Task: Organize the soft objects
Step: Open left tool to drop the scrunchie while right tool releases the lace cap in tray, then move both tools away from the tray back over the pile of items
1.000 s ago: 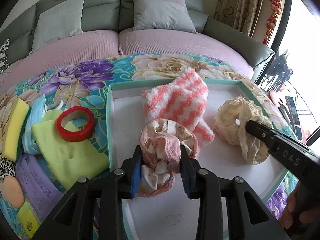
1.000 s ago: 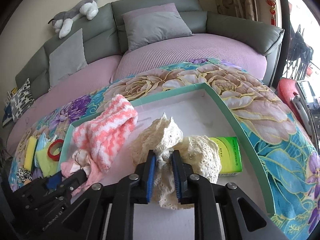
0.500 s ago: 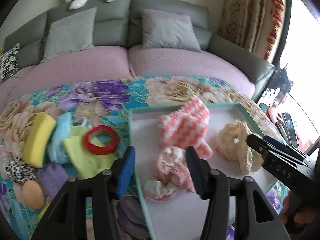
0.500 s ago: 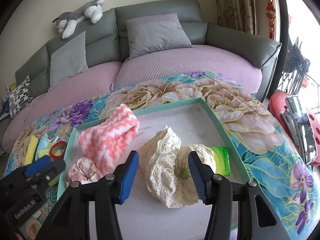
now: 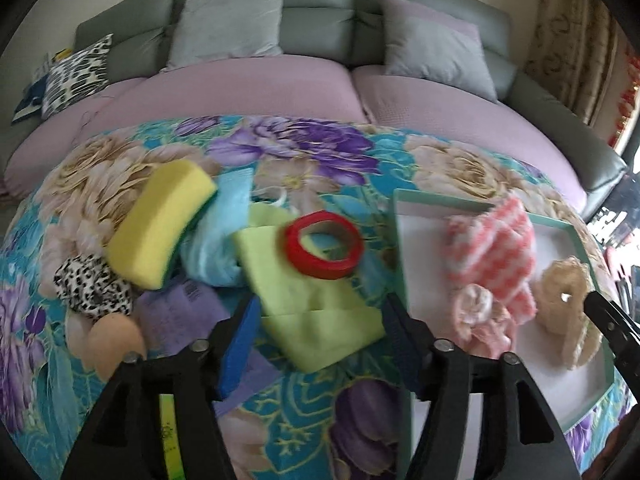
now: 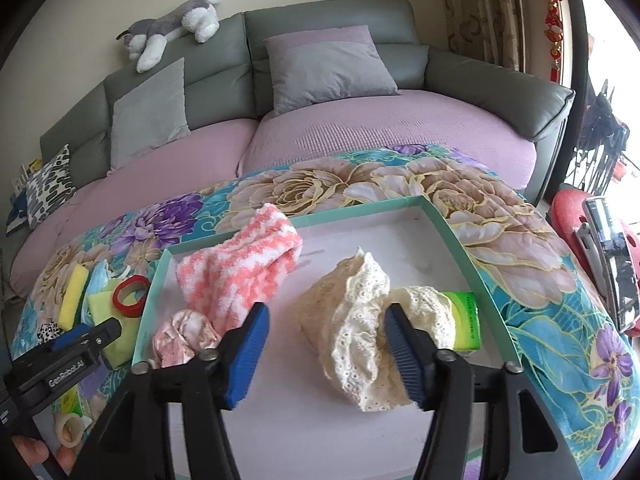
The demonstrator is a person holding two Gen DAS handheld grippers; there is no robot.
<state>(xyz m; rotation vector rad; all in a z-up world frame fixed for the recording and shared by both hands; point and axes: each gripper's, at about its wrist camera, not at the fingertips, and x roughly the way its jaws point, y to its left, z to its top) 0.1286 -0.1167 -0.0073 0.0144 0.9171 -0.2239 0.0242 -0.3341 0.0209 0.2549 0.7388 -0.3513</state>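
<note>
Both grippers are empty right now. The left gripper (image 5: 320,340) has just been opening, and its fingers (image 5: 240,344) stand wide apart with nothing between them. It now points at the pile of loose stuff on the flowered tabletop (image 5: 312,148) rather than at the tray (image 5: 400,240).

The right gripper (image 6: 326,354) has just been opening too. The cream lace scrunchie (image 6: 352,336) sits in the gap between its fingers, lying on the tray floor, but the pads don't look to be pressing on it. The pink scrunchie (image 5: 476,312) and the fuzzy pink-and-white sock (image 5: 492,248) are already in the tray, off to the right of the left fingers.

What matters for the next grab: the green cloth (image 5: 312,312) lies right ahead of the left fingers, partly between the tips, with its long side running away and up-left. The red tape roll (image 5: 324,250) sits on its far end. Beyond to the left are the blue cloth (image 5: 218,240), the yellow sponge (image 5: 160,224) and the leopard scrunchie (image 5: 92,288). The left hand is clearly the nearer one for that pile; the right would have to cross the tray.
</note>
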